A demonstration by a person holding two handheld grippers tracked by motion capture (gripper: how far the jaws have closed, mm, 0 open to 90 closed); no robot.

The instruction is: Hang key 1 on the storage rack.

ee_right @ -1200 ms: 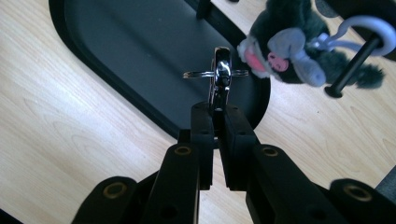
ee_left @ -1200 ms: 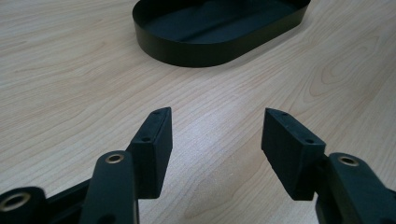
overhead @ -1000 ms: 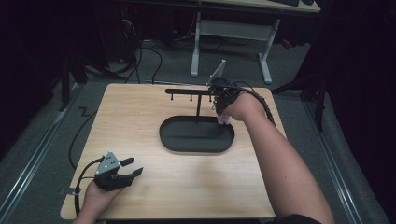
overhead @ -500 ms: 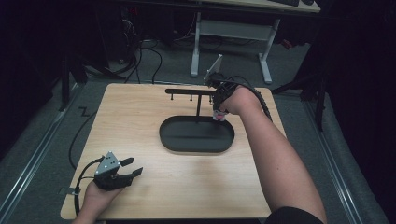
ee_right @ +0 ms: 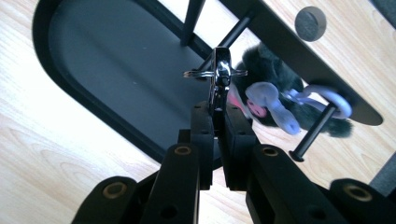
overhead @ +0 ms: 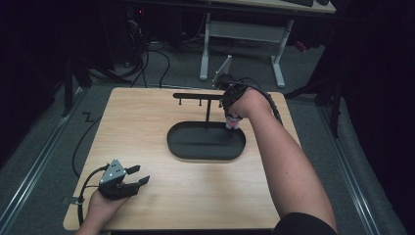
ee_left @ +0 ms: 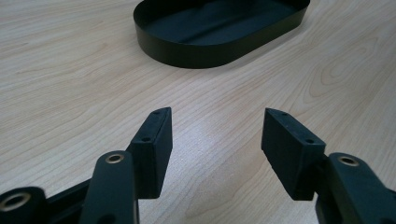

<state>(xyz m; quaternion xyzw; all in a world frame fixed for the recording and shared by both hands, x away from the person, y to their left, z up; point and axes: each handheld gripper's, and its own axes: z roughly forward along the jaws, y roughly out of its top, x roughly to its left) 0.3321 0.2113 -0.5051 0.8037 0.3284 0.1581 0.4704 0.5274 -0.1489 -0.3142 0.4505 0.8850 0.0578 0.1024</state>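
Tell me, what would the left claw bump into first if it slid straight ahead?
Probably the black oval tray. The open left claw points across bare wooden table toward the tray's near wall, with nothing between them.

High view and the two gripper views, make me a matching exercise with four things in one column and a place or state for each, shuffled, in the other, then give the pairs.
Things:
1. left gripper
2. right gripper
3. black oval metal tray
4. fluffy dark keychain toy with pale purple and pink parts

Places or states:
A. shut on a silver metal clasp
B. sits mid-table, nothing inside it
C. open, low over the light wooden table
D. hangs beside a peg of the black rack bar

Pairs: 1-C, 2-A, 3-B, 4-D
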